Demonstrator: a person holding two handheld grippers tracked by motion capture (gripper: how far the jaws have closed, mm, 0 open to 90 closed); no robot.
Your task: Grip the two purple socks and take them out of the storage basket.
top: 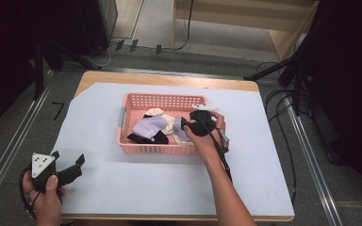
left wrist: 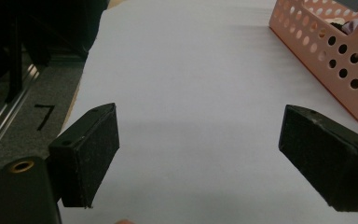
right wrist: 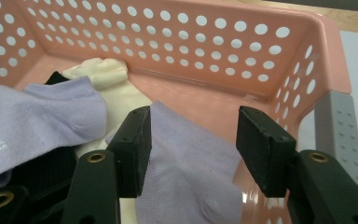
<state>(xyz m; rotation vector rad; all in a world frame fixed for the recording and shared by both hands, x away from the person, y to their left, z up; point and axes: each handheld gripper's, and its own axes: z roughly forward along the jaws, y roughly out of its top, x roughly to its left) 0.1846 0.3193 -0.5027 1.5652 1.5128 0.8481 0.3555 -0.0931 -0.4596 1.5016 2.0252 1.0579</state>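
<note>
Where writing can be read, two items are noted: a black "7" (left wrist: 44, 115) marked on the grey floor left of the table (top: 122, 188), and small white lettering, only partly legible, on a lavender sock (right wrist: 32, 121) in the basket. At the table's near left corner, the left tool (top: 68, 165) hangs over the pale blue sheet, jaws spread wide with nothing between them; its pads look coarse and felt-like in the left gripper view. Right of centre stands the pink plastic basket (top: 127, 106), rectangular, its walls perforated with round holes, holding lavender, cream and black knit socks. The right tool (right wrist: 191, 140) is inside the basket at its right end, jaws partly open astride a second lavender sock (right wrist: 191, 172) of fine ribbed knit, not clamped on it.
</note>
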